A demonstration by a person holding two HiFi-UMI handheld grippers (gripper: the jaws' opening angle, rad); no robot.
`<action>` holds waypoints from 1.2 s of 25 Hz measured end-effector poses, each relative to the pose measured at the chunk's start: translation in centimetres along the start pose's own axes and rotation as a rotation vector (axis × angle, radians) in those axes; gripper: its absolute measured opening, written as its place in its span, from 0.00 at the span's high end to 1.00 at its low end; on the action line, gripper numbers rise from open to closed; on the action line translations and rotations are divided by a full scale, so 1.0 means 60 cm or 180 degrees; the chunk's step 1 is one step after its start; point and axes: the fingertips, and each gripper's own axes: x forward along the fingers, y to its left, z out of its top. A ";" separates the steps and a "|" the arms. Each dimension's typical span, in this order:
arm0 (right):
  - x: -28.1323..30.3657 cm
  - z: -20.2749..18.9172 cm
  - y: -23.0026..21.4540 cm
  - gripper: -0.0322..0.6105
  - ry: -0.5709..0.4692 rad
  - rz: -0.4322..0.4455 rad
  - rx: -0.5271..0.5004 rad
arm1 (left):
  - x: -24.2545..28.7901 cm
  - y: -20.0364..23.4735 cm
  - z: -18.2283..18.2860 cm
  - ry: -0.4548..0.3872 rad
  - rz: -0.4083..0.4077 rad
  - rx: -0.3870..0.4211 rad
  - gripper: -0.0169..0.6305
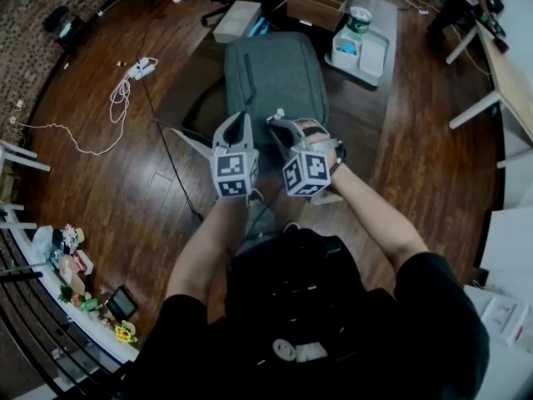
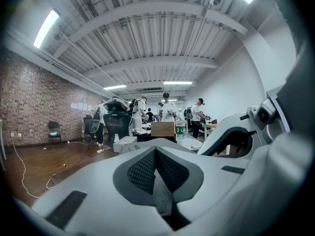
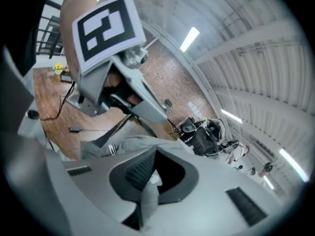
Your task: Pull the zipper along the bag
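Observation:
A grey bag (image 1: 275, 73) lies flat on the dark table (image 1: 187, 90), with a dark zipper line (image 1: 248, 73) along its left part. Both grippers hover side by side over the bag's near edge. My left gripper (image 1: 241, 122) points forward across the room, and its pads (image 2: 142, 168) meet with nothing between them. My right gripper (image 1: 279, 122) tilts up and to the left, toward the left gripper (image 3: 106, 58). Its jaws are closed too; a small pale bit sits between the pads (image 3: 135, 173) and I cannot tell what it is. Below it I see bag fabric (image 3: 130, 144) and a metal zipper pull (image 3: 112, 149).
Beyond the bag stand a white tray (image 1: 372, 57), a green-labelled bottle (image 1: 360, 15), a cardboard box (image 1: 315, 7) and a white box (image 1: 237, 19). Cables (image 1: 117, 98) lie on the wooden floor at left. A white desk (image 1: 508, 65) stands right. People (image 2: 167, 107) stand at the back.

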 end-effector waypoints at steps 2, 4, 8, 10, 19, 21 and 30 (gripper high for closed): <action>-0.022 0.013 -0.003 0.92 -0.0132 0.0013 0.0316 | -0.017 -0.012 0.011 -0.0058 -0.0002 0.0004 0.98; -0.042 0.027 -0.006 0.92 -0.0295 0.0031 0.0668 | -0.034 -0.022 0.022 -0.0121 -0.0002 0.0000 0.98; -0.081 0.056 -0.034 0.92 -0.0645 -0.0018 0.1527 | -0.067 -0.034 0.047 -0.0265 0.0010 -0.0036 0.98; -0.098 0.067 -0.058 0.92 -0.0830 -0.0057 0.2039 | -0.078 -0.040 0.056 -0.0324 -0.0006 -0.0020 0.98; -0.140 0.104 -0.065 0.92 -0.1135 -0.0149 0.2882 | -0.120 -0.050 0.085 -0.0467 -0.0161 0.0002 0.98; -0.148 0.115 -0.055 0.92 -0.1110 -0.0192 0.2908 | -0.138 -0.046 0.091 -0.0480 -0.0185 0.0000 0.98; -0.205 0.173 0.021 0.92 -0.0988 -0.0338 0.2837 | -0.249 -0.045 0.075 -0.0499 -0.0257 -0.0059 0.98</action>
